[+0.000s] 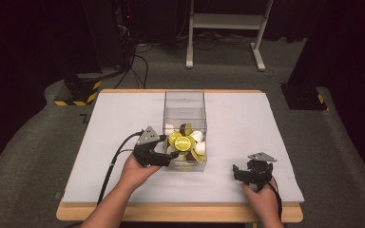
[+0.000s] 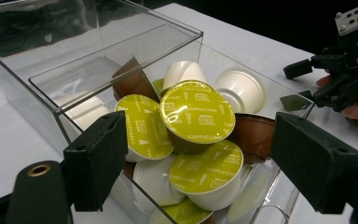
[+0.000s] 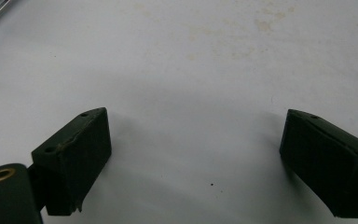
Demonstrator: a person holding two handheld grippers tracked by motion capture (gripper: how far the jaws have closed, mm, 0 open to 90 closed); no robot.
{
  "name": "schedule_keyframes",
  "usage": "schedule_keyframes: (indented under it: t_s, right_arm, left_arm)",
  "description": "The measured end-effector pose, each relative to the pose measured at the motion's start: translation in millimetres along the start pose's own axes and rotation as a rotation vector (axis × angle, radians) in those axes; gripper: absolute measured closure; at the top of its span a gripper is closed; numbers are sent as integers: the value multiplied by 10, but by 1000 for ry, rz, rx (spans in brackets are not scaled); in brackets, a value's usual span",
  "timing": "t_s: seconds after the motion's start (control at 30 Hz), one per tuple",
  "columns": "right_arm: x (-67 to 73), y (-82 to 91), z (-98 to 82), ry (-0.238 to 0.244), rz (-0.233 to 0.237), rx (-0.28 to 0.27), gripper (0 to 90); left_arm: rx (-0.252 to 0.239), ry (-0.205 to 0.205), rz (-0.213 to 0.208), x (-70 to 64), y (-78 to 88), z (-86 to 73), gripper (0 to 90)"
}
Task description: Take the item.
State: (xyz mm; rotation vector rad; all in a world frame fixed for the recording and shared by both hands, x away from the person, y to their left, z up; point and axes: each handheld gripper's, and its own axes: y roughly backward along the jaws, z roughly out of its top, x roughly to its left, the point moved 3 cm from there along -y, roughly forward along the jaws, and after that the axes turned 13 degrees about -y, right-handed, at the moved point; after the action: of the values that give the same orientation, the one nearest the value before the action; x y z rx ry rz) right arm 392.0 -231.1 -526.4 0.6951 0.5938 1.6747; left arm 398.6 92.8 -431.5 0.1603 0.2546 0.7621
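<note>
Coffee capsules with round yellow-green foil lids (image 2: 196, 112) marked cappuccino lie heaped with white (image 2: 240, 88) and brown plastic ones (image 2: 133, 80) in the near end of a clear, open-topped acrylic box (image 1: 184, 102), which stands lengthwise, running away from the person, in the middle of the white-topped counter (image 1: 247, 118). The pile sits at the box's near end; the far half looks bare.

In the high view, the left hand-held gripper (image 1: 168, 153) is at the box's near left corner, angled in over the rim toward the heap. Seen along its own black jaws in the left gripper view, the left hand-held gripper (image 2: 212, 161) has them spread wide with nothing pinched between them; the uppermost capsule, lid tilted up toward the camera, lies straight ahead and slightly beyond the pads (image 2: 100, 156). Its flat lid faces the jaws, so a grip would probably have to close across the rim from either side, and the jaws already flank it roughly that way.

The right hand-held gripper (image 1: 240, 173) rests well apart, to the right of the box near the counter's front edge, jaws likewise spread over bare counter. The left hand is plainly the nearer one for the pick.
</note>
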Motion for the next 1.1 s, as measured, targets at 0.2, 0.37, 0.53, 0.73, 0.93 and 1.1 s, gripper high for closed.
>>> schedule_keyframes:
  t_s: [0.2,0.37,0.53,0.73,0.93,1.1]
  right_arm:
    - [0,0,0,0,0,0,88]
    - [0,0,0,0,-1,0,88]
    - [0,0,0,0,1,0,87]
    - [-1,0,0,-1,0,0,87]
    - [-1,0,0,-1,0,0,87]
    - [-1,0,0,-1,0,0,87]
  left_arm:
    - [10,6,-6,8,-48,-14,195]
    - [18,-3,-8,-13,-95,-13,206]
    - [29,-17,-1,-13,-173,-13,213]
    - [52,-14,-8,-24,-279,-25,221]
    - [81,-29,-4,-34,-348,-51,224]
    - [99,-56,6,-56,-425,-42,224]
